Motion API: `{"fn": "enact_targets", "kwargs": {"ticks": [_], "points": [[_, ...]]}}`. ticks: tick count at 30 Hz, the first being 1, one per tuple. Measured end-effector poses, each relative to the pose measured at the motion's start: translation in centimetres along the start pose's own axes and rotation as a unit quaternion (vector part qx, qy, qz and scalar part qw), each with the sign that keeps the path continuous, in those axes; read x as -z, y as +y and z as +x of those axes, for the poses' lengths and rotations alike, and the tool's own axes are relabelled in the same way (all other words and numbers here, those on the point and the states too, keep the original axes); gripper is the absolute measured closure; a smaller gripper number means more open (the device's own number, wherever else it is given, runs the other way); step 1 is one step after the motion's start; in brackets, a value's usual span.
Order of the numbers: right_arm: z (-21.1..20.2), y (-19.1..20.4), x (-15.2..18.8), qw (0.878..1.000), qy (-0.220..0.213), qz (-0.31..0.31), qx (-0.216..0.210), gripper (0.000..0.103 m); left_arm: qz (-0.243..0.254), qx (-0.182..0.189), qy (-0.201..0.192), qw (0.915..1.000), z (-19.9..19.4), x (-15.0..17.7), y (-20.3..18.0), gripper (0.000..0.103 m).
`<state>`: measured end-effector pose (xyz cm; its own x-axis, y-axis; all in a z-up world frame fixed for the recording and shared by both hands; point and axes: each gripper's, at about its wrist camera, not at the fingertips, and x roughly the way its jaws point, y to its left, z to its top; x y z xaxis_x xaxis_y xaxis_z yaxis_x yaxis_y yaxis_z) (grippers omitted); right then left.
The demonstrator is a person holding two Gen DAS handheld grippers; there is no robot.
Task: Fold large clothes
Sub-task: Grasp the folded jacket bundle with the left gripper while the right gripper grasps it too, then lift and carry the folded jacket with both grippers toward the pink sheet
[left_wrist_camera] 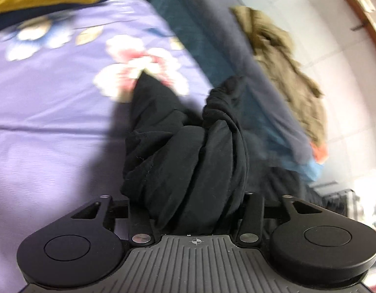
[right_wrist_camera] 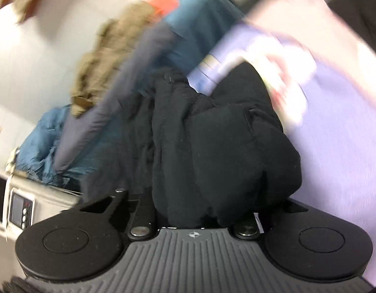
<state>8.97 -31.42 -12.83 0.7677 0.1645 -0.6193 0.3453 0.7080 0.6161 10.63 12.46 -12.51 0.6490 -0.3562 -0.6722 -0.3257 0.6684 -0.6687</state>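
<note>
I hold two tongs, and each is closed on a bunch of one black garment: my left tongs and my right tongs. The cloth hangs above the bed's lilac flowered sheet. Beyond it lie one blue jacket and one olive furry coat. The fingertips of both tongs are buried in fabric, and everything behind is blurred.

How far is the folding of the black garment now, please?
Nothing looks folded yet. In hand: the left hand-held gripper and the right hand-held gripper each hold a bunched part of the black garment, above the purple floral sheet. Left: spreading it flat and folding it. The blue jacket beyond also lies unfolded.
</note>
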Motion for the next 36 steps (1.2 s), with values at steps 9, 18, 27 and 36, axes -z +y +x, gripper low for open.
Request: {"fn": "enact_targets", "kwargs": {"ticks": [9, 18, 27, 36], "points": [[-12.6, 2.5, -10.2, 0.985, -0.141, -0.103, -0.02, 0.085, 0.106, 0.145, 0.081, 0.9804, 3.5, 6.6, -15.2, 0.012], [-30.5, -10.2, -15.5, 0.95, -0.28, -0.076, 0.113, 0.084, 0.241, 0.211, 0.251, 0.9134, 10.5, 25.1, -28.1, 0.008], [-32.8, -32.7, -7.7, 0.928, -0.255, 0.216, 0.167, 0.076, 0.263, 0.105, 0.327, 0.9016, 15.4, 32.6, -23.9, 0.0], [-30.7, -34.4, -6.4, 0.918, -0.27, 0.248, 0.153, 0.054, 0.256, 0.105, 0.343, 0.8978, 15.4, 31.4, -23.1, 0.0]]}}
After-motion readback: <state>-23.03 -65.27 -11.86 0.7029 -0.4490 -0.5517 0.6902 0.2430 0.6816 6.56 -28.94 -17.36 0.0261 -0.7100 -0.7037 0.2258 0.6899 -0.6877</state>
